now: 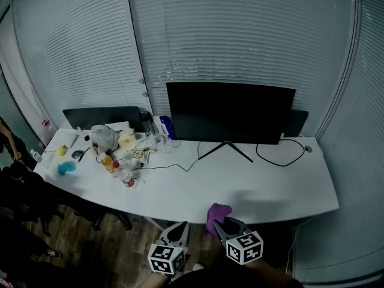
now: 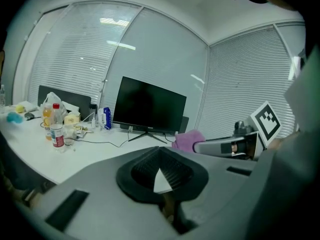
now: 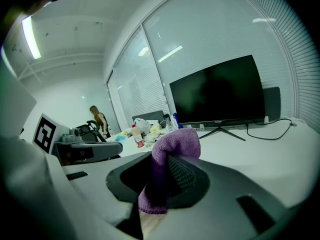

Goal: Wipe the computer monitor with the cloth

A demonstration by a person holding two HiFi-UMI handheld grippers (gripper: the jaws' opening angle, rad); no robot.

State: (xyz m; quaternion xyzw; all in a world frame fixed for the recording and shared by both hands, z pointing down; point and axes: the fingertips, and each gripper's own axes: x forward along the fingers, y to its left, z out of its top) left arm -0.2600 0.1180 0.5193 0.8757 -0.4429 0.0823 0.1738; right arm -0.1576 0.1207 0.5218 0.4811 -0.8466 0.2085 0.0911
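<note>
Head view and both gripper views, one moment. The monitor (image 1: 231, 111) stands upright on its splayed foot at the back of the white table (image 1: 258, 191), its screen dark, closed window blinds (image 1: 240, 35) behind it. The purple cloth (image 3: 172, 144) is well in front of the monitor, off the table's near edge, pinched in the right gripper (image 1: 223, 225). That gripper's jaws are closed on the cloth, a fold of which bulges above them while the rest hangs below. The left gripper (image 1: 179, 228) is just beside the right one, equally far from the monitor. Its jaws are drawn together with nothing between them, and only a small sliver of the table shows through. Neither gripper touches the monitor. A black cable (image 1: 282, 155) loops on the table by the monitor's right end. To the monitor's left lies a cluster of bottles, one with a red label (image 2: 57, 134), a plastic bag (image 1: 103, 135) and small items. A person (image 3: 98, 119) stands far beyond the monitor's left side.
</note>
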